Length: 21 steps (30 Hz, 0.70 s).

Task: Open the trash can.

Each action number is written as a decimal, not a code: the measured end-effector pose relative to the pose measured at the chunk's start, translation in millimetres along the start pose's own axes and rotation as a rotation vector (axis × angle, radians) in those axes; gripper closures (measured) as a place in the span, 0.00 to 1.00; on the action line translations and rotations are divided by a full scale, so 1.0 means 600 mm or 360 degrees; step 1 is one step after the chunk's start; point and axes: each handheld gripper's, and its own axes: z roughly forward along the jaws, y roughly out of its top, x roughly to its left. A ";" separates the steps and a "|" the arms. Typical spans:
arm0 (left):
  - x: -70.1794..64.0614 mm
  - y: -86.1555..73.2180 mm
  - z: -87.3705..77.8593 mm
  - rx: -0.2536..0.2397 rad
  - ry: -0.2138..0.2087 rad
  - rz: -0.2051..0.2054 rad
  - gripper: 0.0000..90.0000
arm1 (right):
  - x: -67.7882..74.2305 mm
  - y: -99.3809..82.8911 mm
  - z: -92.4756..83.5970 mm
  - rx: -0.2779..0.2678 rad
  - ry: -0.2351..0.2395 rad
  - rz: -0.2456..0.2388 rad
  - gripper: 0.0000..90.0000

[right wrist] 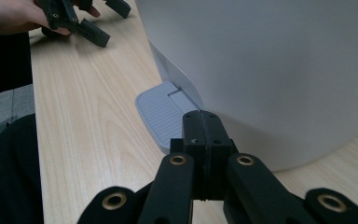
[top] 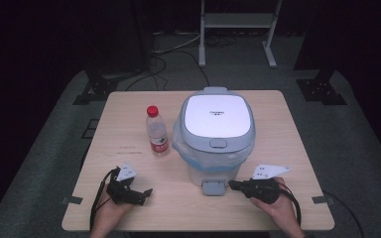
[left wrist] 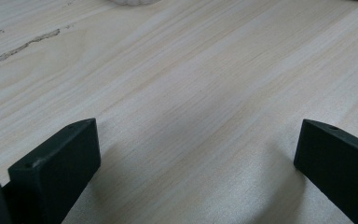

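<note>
Work in hand: the pedal [top: 213,187] of the pedal bin [top: 217,134] is approached by the right gripper [top: 232,185], low centre of the high view.
Right jaws: clenched together, nothing held; the tips are seen just beside the ribbed pedal [right wrist: 161,112] in the right gripper view, contact not confirmed.
Left jaws: released, spread wide over bare wood in the left gripper view; the left gripper [top: 146,192] is rested at the lower left of the table [top: 129,119].
Bin: placed centre of the high view, lid closed, liner bag shown under the rim.
Bottle: a red-capped bottle [top: 157,132] is stood left of the bin, apart from it.
Risk 1: the closed tips may be slid off the pedal's edge if pressed off-centre.
Risk 2: the light bin may be pushed away or tipped, since nothing steadies it.
Risk 3: the bottle could be toppled if the bin is shoved leftward.
Edges: the pedal lies near the table's bottom edge.
Open room: bare wood is left at the lower right and between the two grippers.
</note>
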 end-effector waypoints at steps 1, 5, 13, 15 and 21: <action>0.000 0.000 0.000 0.0000 0.0000 0.0000 0.00 | 0.000 0.000 0.000 0.0000 0.0000 0.0000 1.00; 0.000 0.000 0.000 -0.0001 0.0000 0.0000 0.00 | 0.005 0.003 0.008 -0.0002 0.0013 -0.0010 1.00; 0.000 0.000 0.000 -0.0001 0.0000 0.0000 0.00 | 0.013 0.006 0.021 -0.0004 0.0019 -0.0041 1.00; 0.000 0.000 0.000 0.0000 0.0000 0.0000 0.00 | 0.015 0.007 0.025 -0.0007 0.0024 -0.0048 1.00; 0.000 0.000 0.000 -0.0001 0.0000 -0.0001 0.00 | 0.022 0.009 0.036 0.0001 0.0032 -0.0067 1.00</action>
